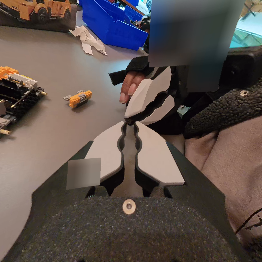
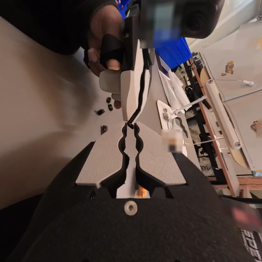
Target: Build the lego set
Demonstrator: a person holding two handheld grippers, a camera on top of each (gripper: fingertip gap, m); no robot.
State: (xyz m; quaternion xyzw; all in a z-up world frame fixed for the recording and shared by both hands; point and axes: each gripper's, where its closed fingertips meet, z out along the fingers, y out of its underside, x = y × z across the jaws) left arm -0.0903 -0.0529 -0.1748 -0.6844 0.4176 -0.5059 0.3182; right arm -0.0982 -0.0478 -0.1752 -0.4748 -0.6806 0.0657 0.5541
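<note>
In the left wrist view my left gripper (image 1: 129,123) is shut on a small black Lego piece (image 1: 129,121) at its tips. My right gripper (image 1: 128,117) comes in from the upper right and meets it tip to tip, pinching the same small black bit. In the right wrist view my right gripper (image 2: 129,125) holds the black piece (image 2: 130,125), and my left gripper (image 2: 130,119) comes down onto it from above. Whether it is one piece or two joined is too small to tell. A partly built black and orange car chassis (image 1: 18,96) lies at the left. An orange and black sub-assembly (image 1: 80,99) lies beside it.
Blue bins (image 1: 113,25), a torn paper bag (image 1: 89,39) and the set's box (image 1: 35,12) stand at the back. Loose small black pieces (image 2: 109,104) lie on the table (image 2: 42,99). A white tray (image 2: 160,107) holds small dark parts. A person's hand (image 1: 127,89) grips the right gripper. The grippers are tip to tip, or close to it.
</note>
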